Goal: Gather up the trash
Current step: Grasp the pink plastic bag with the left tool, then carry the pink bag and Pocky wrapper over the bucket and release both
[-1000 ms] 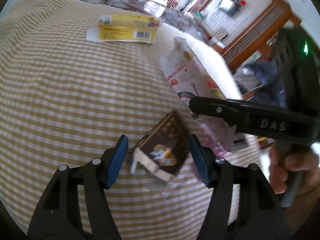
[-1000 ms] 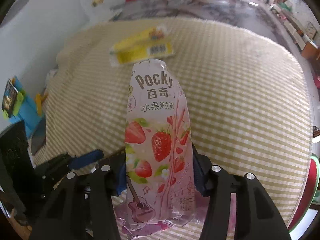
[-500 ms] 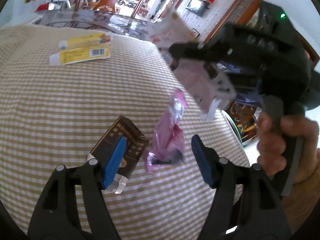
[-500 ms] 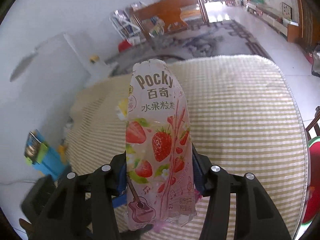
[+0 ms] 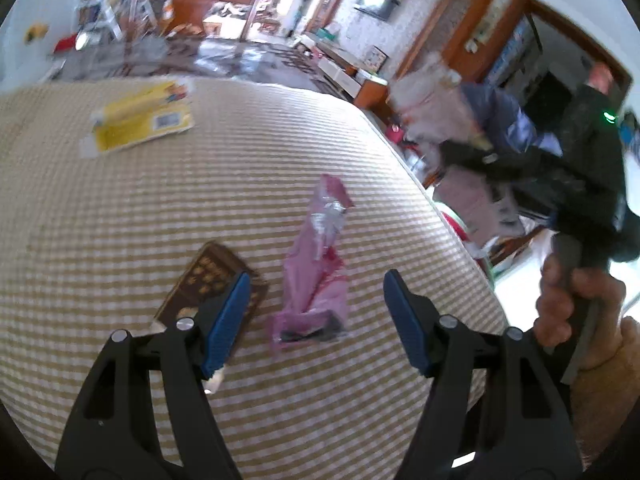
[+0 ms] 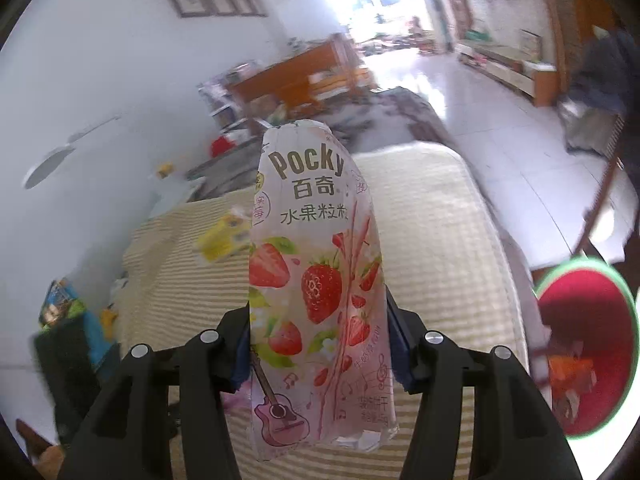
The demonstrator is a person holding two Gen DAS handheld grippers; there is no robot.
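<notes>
My left gripper [image 5: 317, 276] hangs open low over the checked tablecloth [image 5: 120, 220]. A crumpled pink wrapper [image 5: 316, 248] lies on the cloth between its blue fingers [image 5: 228, 316], untouched. A dark brown box [image 5: 204, 280] lies just outside and partly under the left finger. A flattened yellow box [image 5: 140, 120] rests farther back. My right gripper [image 6: 320, 340] holds a strawberry Pocky pack [image 6: 316, 272] upright, off the table. Its jaws are opening slightly while the pads still hold the pack. In the left wrist view the right gripper [image 5: 460, 152] is a blur beyond the table's right edge.
A hand [image 5: 576, 304] grips the right tool's handle at the right. Below the table's right side sits a round red container with a green rim [image 6: 588, 344], orange scraps inside. A tiled floor, wooden furniture and a blue toy [image 6: 96, 336] surround the table.
My right gripper carried the Pocky pack up and off to the right, past the table edge. My left gripper shifted from the brown box over to the pink wrapper.
</notes>
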